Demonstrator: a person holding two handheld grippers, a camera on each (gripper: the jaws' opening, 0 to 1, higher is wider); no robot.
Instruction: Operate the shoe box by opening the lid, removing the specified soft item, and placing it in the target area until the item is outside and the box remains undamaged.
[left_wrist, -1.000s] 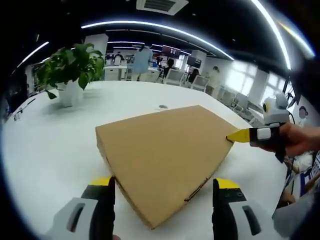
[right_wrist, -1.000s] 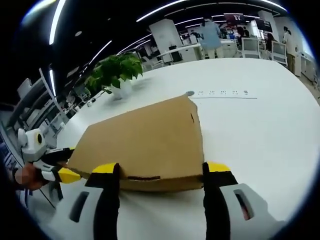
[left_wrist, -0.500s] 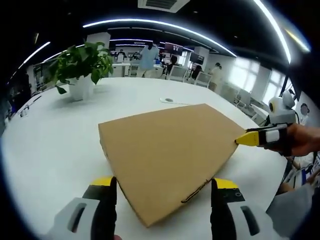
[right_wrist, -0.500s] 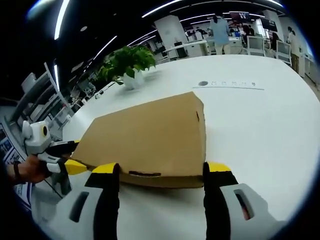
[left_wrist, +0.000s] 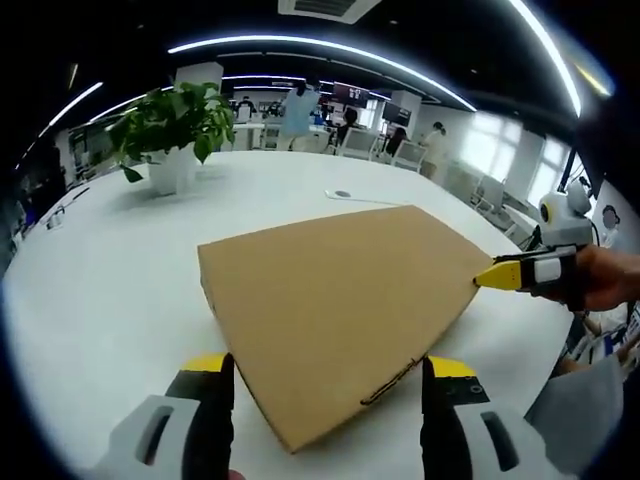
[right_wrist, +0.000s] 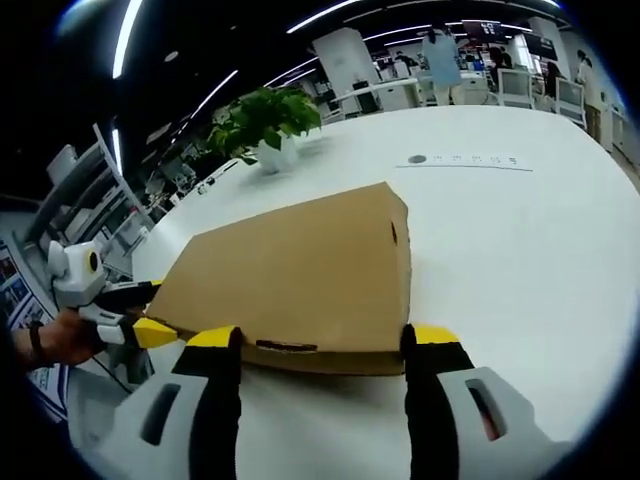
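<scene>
A closed brown cardboard shoe box (left_wrist: 330, 310) (right_wrist: 300, 280) lies flat on the white table (left_wrist: 90, 300). My left gripper (left_wrist: 325, 375) stands open at one corner of the box, a jaw on either side. My right gripper (right_wrist: 320, 345) stands open at the box's near edge, its jaws wider than that edge. In the left gripper view the right gripper (left_wrist: 510, 273) comes in from the right, its yellow tips at the box's far corner. In the right gripper view the left gripper (right_wrist: 130, 325) shows at the box's left corner, held by a hand. The box's contents are hidden.
A potted green plant (left_wrist: 170, 125) (right_wrist: 265, 125) stands at the table's far side. A small dark disc (left_wrist: 343, 194) (right_wrist: 417, 159) and a strip of markings (right_wrist: 470, 160) lie beyond the box. Chairs, desks and people fill the office behind. Bare table surrounds the box.
Both views have shifted slightly, so the plant and the disc sit further right. The box and both open grippers keep the same positions relative to each other.
</scene>
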